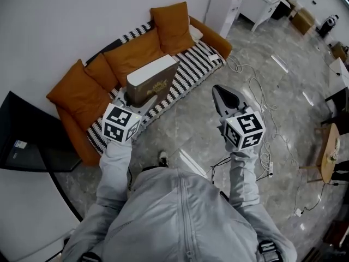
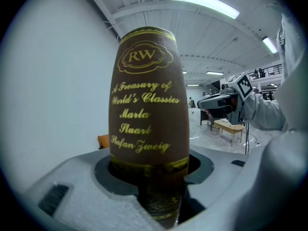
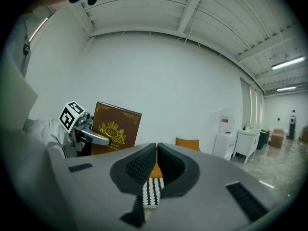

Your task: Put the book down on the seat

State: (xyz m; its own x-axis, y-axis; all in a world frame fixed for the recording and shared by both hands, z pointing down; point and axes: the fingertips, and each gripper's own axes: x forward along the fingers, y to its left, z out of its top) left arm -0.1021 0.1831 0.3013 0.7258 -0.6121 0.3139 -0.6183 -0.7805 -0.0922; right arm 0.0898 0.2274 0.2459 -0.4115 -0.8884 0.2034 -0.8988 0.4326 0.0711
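The book [image 1: 152, 81], brown cover with white page edges on top, sits in the left gripper [image 1: 137, 100], and from the head view it shows against the orange sofa [image 1: 82, 98] and its black-and-white striped throw [image 1: 188, 72]; whether it touches the seat can't be told from up here. The right gripper [image 1: 220, 91] hangs out over the grey marble floor [image 1: 262, 86], well apart from the book, its jaws drawn to a point. Over to the left gripper view: the spine fills the middle, gold lettering running up it, standing upright, and the jaws are clamped on its lower end, one to each side. The other gripper shows beyond at the right, near a small wooden table [image 2: 230, 126]. Now the right gripper view: its two ribbed jaws meet at the tips with nothing caught between them, only a slice of orange and striped fabric showing through the gap below. Off to the left the book stands upright against the white wall [image 3: 183, 81], front cover and gold crest facing this way, pinched at its near edge.
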